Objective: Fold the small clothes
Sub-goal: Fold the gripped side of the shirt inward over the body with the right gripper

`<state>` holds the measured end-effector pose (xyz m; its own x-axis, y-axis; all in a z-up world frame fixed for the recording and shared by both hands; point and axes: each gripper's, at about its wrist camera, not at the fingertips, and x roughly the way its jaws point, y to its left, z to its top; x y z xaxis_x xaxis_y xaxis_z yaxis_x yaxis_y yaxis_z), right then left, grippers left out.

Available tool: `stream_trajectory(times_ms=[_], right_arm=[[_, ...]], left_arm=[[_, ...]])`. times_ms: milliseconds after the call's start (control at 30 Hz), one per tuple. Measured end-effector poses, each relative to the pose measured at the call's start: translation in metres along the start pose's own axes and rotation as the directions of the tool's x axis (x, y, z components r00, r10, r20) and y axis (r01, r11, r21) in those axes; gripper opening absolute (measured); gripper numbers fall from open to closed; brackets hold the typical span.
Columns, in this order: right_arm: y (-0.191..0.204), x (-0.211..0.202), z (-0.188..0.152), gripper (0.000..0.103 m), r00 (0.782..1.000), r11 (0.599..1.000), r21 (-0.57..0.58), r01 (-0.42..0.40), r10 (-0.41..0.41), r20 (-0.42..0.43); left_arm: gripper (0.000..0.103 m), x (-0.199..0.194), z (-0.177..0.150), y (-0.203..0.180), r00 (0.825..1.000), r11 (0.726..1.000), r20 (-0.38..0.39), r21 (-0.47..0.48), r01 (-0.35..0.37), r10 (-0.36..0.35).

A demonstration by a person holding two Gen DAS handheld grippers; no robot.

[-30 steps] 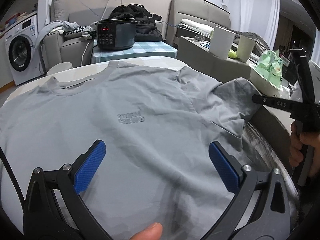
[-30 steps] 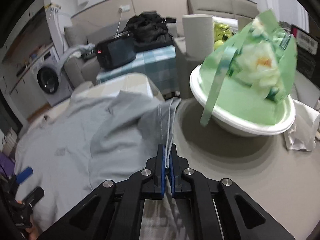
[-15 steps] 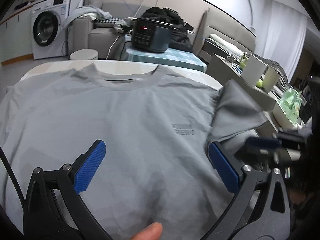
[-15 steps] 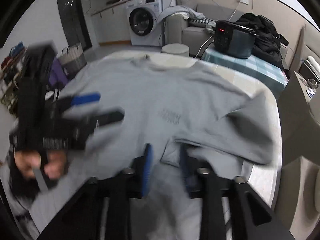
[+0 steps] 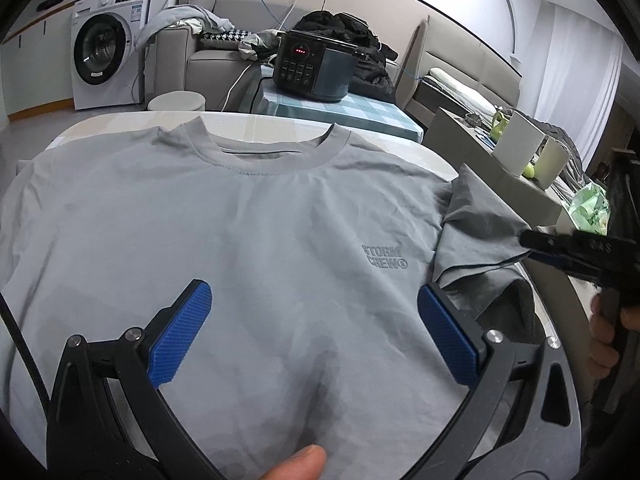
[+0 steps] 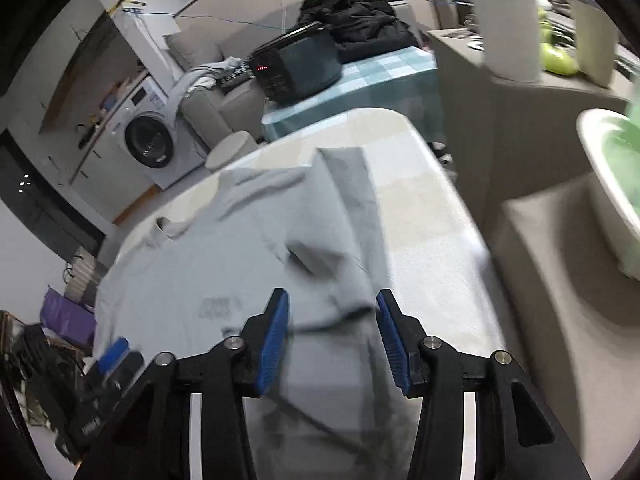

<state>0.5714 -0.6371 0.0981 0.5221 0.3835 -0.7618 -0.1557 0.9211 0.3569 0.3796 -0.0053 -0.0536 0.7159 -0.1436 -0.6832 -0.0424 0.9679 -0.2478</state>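
Note:
A grey T-shirt with a small chest logo lies front up on the pale table. Its sleeve on the right is folded inward over the body. My left gripper hovers open and wide over the shirt's lower chest, holding nothing; a fingertip of the person shows at the bottom edge. My right gripper is above the shirt near the folded sleeve. Its jaws are closing, with cloth lying in the gap but not pressed by the pads. Its fingers show at the right of the left wrist view.
A black cooker stands on a checked side table behind the shirt. A washing machine and a round stool are at the back left. A white bowl with green contents sits on a grey counter to the right.
My right gripper has let go of the sleeve hem and opened, swinging over the shirt and back to its right edge. The sleeve now lies folded inward. My left gripper shifted sideways across the shirt.

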Motion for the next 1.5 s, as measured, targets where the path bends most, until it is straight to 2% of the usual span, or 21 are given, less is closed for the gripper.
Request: stream_trajectory(times_ms=[33,100,167,200,233,300,333,433,533,700,867,933,1000,1100,1167,1233,1333,1367,1433,1467,1500], right_arm=[[0.008,0.006,0.005,0.01,1.0,1.0,-0.02,0.005,-0.005,0.004],[0.033,0.013,0.021,0.005,0.999,0.997,-0.077,0.009,-0.006,0.036],[0.058,0.014,0.037,0.007,0.991,0.99,-0.109,-0.089,0.099,0.089],[0.069,0.014,0.046,0.027,0.983,0.982,-0.119,-0.143,0.156,0.099],[0.077,0.013,0.05,0.06,0.98,0.979,-0.121,-0.165,0.176,0.09],[0.089,0.007,0.057,0.074,0.974,0.972,-0.143,-0.187,0.203,0.1],[0.093,-0.003,0.054,0.074,0.971,0.968,-0.189,-0.168,0.196,0.14],[0.091,-0.016,0.036,0.075,0.987,0.955,-0.294,0.036,0.013,0.162],[0.075,-0.014,0.012,0.075,0.988,0.928,-0.347,0.134,-0.098,0.118],[0.046,-0.015,-0.045,0.075,0.979,0.868,-0.453,0.204,-0.193,0.071],[0.062,-0.006,-0.088,0.068,0.967,0.788,-0.562,0.25,-0.234,0.102],[0.071,-0.002,-0.097,0.062,0.979,0.824,-0.533,0.192,-0.197,0.048],[0.073,-0.005,-0.101,0.061,0.996,0.888,-0.452,0.084,-0.094,0.0],[0.062,0.007,-0.096,0.059,0.998,0.965,-0.26,-0.01,-0.007,-0.062],[0.051,0.02,-0.093,0.043,0.996,0.993,-0.119,-0.005,-0.006,-0.085],[0.045,0.021,-0.09,0.029,0.999,0.999,-0.033,-0.008,0.006,-0.048],[0.045,0.028,-0.08,0.004,0.996,0.995,0.063,-0.075,0.078,-0.049],[0.046,0.028,-0.079,0.004,0.995,0.993,0.087,-0.086,0.089,-0.034],[0.044,0.024,-0.077,0.004,0.982,0.968,0.167,-0.186,0.188,0.002],[0.041,0.023,-0.078,0.004,0.967,0.943,0.221,-0.25,0.253,0.016],[0.041,0.023,-0.078,0.004,0.961,0.931,0.245,-0.271,0.275,0.017]], left_arm=[[0.102,0.002,-0.001,-0.001,1.0,1.0,-0.003,0.0,-0.002,0.002],[0.102,0.004,-0.002,-0.001,1.0,1.0,-0.009,0.004,-0.004,0.004],[0.102,0.004,-0.003,-0.002,1.0,1.0,-0.009,0.006,-0.009,0.009],[0.102,0.004,-0.003,-0.002,1.0,1.0,-0.009,0.005,-0.009,0.009],[0.102,0.004,-0.003,-0.001,1.0,1.0,-0.01,0.004,-0.009,0.009],[0.102,0.004,-0.002,0.001,1.0,1.0,-0.009,0.002,-0.019,0.019],[0.102,0.002,-0.002,0.002,1.0,1.0,-0.007,-0.002,-0.02,0.02],[0.102,0.0,-0.001,0.006,1.0,1.0,-0.004,-0.025,-0.013,0.013],[0.102,-0.003,0.0,0.006,1.0,1.0,0.007,-0.025,-0.016,0.016],[0.102,-0.005,0.0,0.004,1.0,1.0,0.01,-0.021,-0.015,0.015],[0.102,-0.001,-0.002,0.004,1.0,1.0,-0.004,-0.009,-0.022,0.022],[0.102,0.001,-0.002,0.005,1.0,1.0,-0.005,-0.011,-0.026,0.026],[0.102,0.0,-0.001,0.007,1.0,0.999,-0.004,-0.018,-0.028,0.028],[0.102,0.0,0.0,0.011,1.0,0.999,-0.002,-0.037,-0.023,0.023],[0.102,0.0,0.001,0.013,1.0,0.999,-0.001,-0.048,-0.02,0.02],[0.102,-0.001,0.002,0.014,1.0,0.999,0.0,-0.051,-0.018,0.018],[0.102,-0.001,0.003,0.017,1.0,0.998,0.008,-0.061,-0.023,0.024],[0.102,0.0,0.003,0.019,1.0,0.997,0.006,-0.067,-0.021,0.022],[0.102,0.001,0.003,0.022,1.0,0.997,0.003,-0.08,-0.022,0.023],[0.102,0.001,0.004,0.023,1.0,0.996,0.004,-0.084,-0.025,0.025],[0.102,0.0,0.004,0.024,1.0,0.996,0.006,-0.088,-0.026,0.027]])
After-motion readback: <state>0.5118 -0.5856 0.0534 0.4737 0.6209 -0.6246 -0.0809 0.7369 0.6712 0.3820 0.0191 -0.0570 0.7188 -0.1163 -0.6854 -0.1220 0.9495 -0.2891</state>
